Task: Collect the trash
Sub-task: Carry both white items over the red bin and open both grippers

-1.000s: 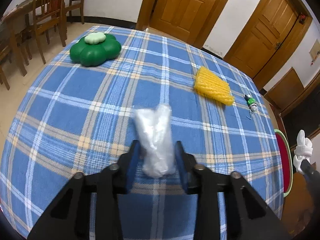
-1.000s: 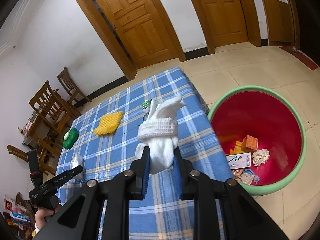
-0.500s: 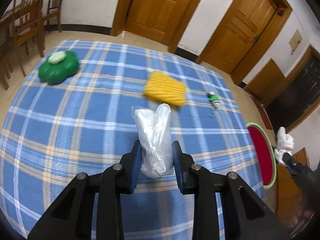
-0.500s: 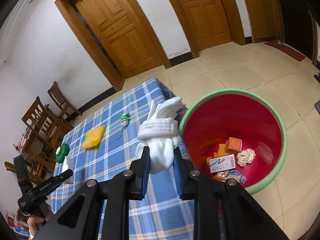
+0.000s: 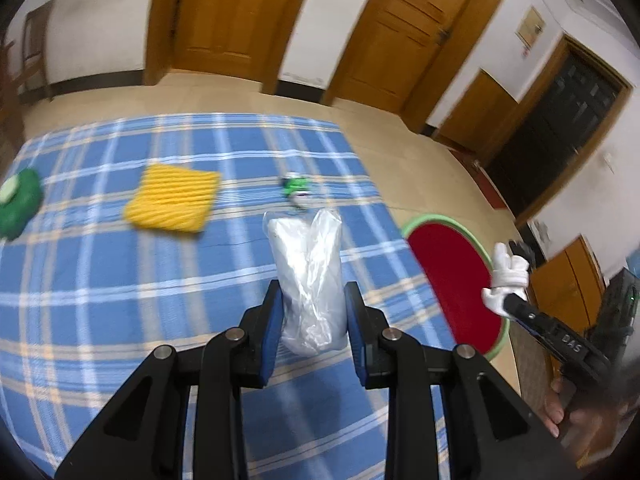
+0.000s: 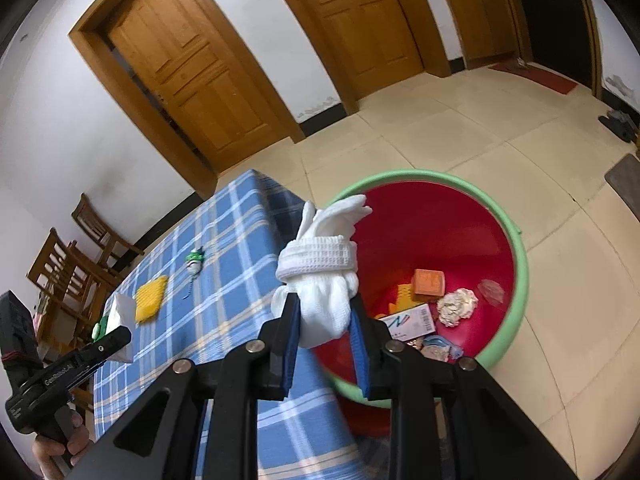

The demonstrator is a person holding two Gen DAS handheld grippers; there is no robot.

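My left gripper (image 5: pixel 312 320) is shut on a crumpled clear plastic bag (image 5: pixel 308 272), held above the blue checked tablecloth (image 5: pixel 100 280). The right gripper (image 6: pixel 324 316) holds a knotted white cloth bundle (image 6: pixel 320 268) between its blue pads, and its jaws are opening. It hangs at the table's corner, over the near rim of the red bin with a green rim (image 6: pixel 516 264). In the left wrist view the bin (image 5: pixel 452 272) sits beyond the table's right edge, with the right gripper (image 5: pixel 516 304) and its cloth (image 5: pixel 506 276) above it.
On the table lie a yellow knitted pad (image 5: pixel 172 202), a small green-and-white item (image 5: pixel 296 190) and a green flower-shaped thing (image 5: pixel 18 204). The bin holds an orange box (image 6: pixel 429 282), crumpled paper (image 6: pixel 457 306) and a carton (image 6: pixel 408 320). Wooden chairs (image 6: pixel 72 264) stand past the table.
The left gripper has swung right across the table with the bag, towards the bin. The right gripper has carried the cloth from above the table to the bin's rim.
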